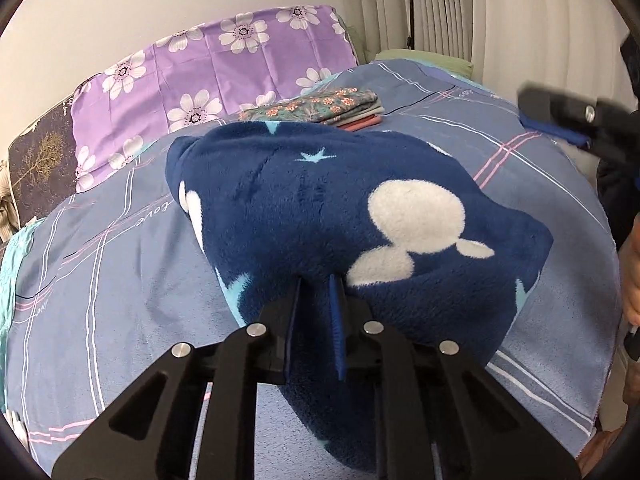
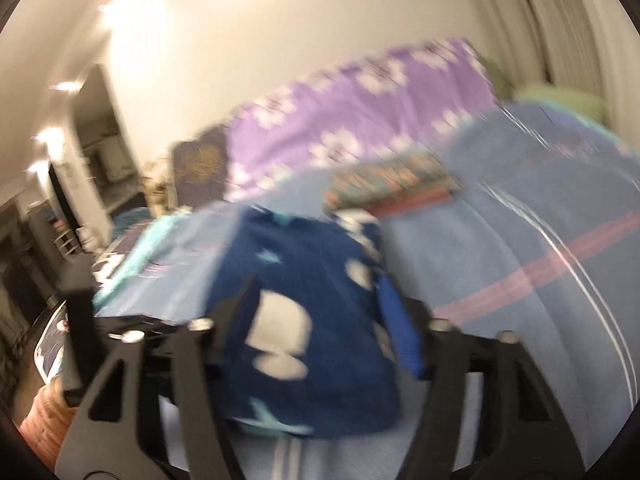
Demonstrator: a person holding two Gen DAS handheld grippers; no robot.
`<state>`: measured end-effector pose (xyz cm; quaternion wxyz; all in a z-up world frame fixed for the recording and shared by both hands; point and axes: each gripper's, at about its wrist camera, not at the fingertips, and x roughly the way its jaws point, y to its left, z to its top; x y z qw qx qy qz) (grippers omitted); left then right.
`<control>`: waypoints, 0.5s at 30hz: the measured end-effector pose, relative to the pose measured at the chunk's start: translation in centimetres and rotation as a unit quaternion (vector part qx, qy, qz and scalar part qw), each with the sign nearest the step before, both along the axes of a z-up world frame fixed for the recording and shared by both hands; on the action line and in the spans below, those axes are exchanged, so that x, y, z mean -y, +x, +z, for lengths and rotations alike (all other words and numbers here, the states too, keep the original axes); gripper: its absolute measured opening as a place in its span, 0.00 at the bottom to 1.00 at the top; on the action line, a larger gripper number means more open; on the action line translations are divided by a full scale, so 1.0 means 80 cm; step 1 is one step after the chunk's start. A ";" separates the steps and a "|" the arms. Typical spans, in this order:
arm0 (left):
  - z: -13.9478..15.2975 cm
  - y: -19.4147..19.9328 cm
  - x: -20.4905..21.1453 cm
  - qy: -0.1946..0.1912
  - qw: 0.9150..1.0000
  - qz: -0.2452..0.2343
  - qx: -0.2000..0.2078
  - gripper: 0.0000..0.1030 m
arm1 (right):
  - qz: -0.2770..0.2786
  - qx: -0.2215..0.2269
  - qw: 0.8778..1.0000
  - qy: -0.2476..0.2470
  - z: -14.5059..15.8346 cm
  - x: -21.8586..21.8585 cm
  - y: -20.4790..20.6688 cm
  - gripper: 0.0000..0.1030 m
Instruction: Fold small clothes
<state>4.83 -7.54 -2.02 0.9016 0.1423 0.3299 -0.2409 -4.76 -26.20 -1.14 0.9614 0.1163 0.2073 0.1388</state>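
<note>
A dark blue fleece garment [image 1: 320, 216] with white mouse-head shapes and pale stars lies bunched on the blue plaid bed cover [image 1: 100, 280]. My left gripper [image 1: 316, 284] is shut on its near edge, with fleece pinched between the two fingers. In the blurred right wrist view the same garment [image 2: 312, 320] sits between the fingers of my right gripper [image 2: 320, 292], which stand wide apart and grip nothing. The right gripper also shows at the right edge of the left wrist view [image 1: 576, 116], above the bed.
A stack of folded clothes with a floral piece on top [image 1: 320, 110] lies behind the garment. A purple flowered pillow [image 1: 208, 68] leans on the wall at the back. Curtains [image 1: 500, 12] hang at the right. The bed's edge runs along the right.
</note>
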 end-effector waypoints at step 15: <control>0.048 0.165 0.013 -0.042 0.996 0.073 0.011 0.19 | -0.013 -0.107 0.993 -0.049 -0.089 -0.032 0.046 0.48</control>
